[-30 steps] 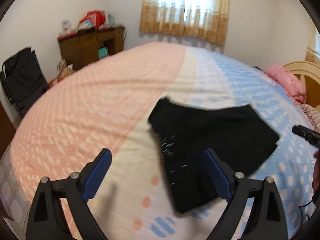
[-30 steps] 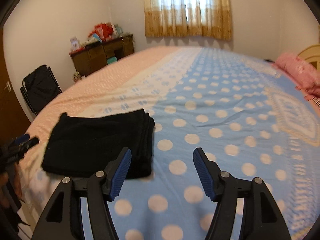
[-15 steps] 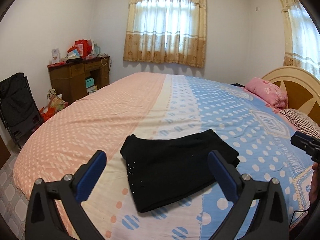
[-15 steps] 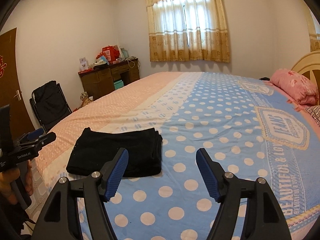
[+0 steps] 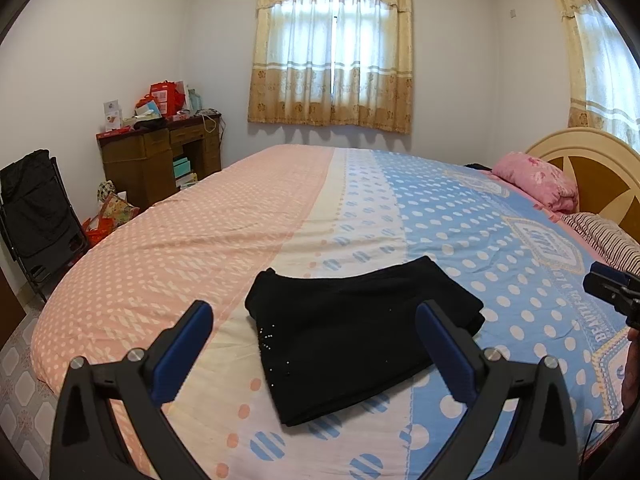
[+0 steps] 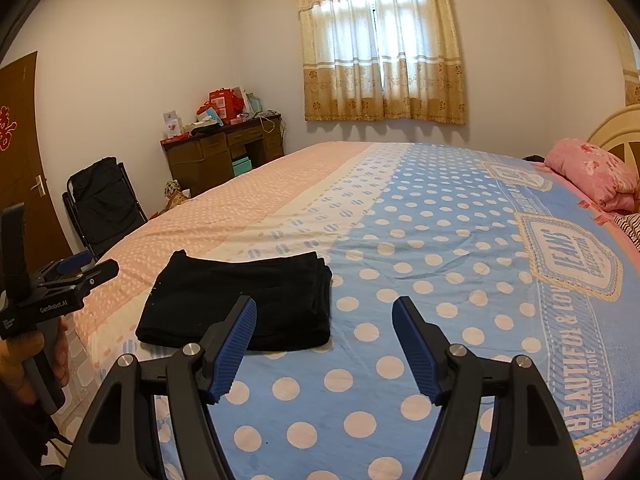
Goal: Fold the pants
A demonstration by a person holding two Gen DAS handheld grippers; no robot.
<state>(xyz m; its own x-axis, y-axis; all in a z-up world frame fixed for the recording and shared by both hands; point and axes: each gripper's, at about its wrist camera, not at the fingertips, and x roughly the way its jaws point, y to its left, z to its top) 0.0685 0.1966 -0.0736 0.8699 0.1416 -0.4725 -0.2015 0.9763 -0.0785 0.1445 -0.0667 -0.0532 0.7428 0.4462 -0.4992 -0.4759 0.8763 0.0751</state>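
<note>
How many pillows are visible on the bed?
2: a pink pillow at the headboard end, and a striped pillow just in front of it, partly cut off by the frame edge; others may be hidden.

- The bed [image 6: 400, 240] is broad and flat; its blue dotted half lies bare from the near edge to the far side, open to a pass.
- The pink side [image 5: 192, 248] is bare too, out to its left edge.
- The folded pants [image 5: 352, 336] are the only low lump on the cover, near the front edge, with bare cover on every side.
- A pink pillow [image 6: 592, 176] and the headboard [image 5: 592, 168] close off the right end.
- A desk [image 6: 224, 152] piled with boxes and a black folding chair [image 6: 104, 204] stand off the bed by the left wall.
- Both hand-held grippers hang above the near edge, apart from the pants, nothing between their jaws.
</note>
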